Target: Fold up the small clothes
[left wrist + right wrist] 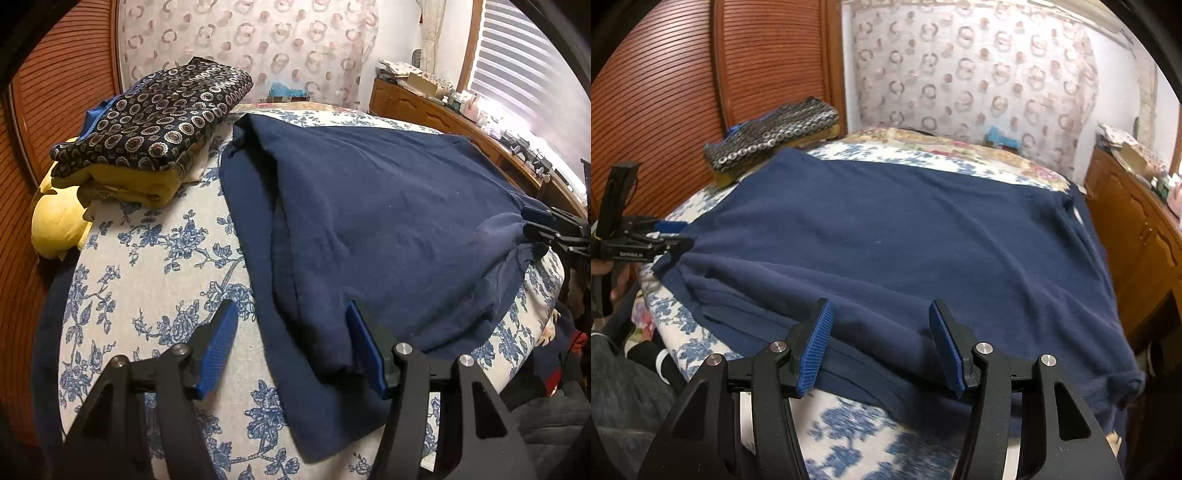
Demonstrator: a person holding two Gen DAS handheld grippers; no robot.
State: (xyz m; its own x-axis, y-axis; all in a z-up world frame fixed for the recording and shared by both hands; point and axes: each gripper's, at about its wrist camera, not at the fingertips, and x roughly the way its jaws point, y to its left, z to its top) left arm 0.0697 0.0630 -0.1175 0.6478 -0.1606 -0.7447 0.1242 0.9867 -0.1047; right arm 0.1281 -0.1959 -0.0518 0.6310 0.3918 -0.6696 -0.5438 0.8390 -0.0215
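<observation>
1. Across the middle of both pictures lies the navy shirt [388, 229], spread on the flowered bedspread [159, 266]. One side looks folded over already, with layered edges low in the frame.
2. The left gripper [291, 325] sits at the bottom of the left wrist picture. Its jaws stand partly apart. The shirt's edge lies between them, but the blue pads [218, 350] do not press on it.
3. The right gripper [881, 325] sits at the bottom of the right wrist picture. Its jaws are partly apart too and hold nothing. The shirt's near edge lies under and between them. That picture is a little blurry.
4. The shirt looks soft, light and floppy. It will sag and wrinkle when lifted, so it probably needs both grippers.
5. A good place to grab is the near edge, one gripper at each end, pinching all the layers together.
6. Grabbing only the top layer could pull the fold open.
7. At the upper left of the left wrist picture sits a pile of folded clothes [155, 122], well apart from the shirt's middle.
</observation>
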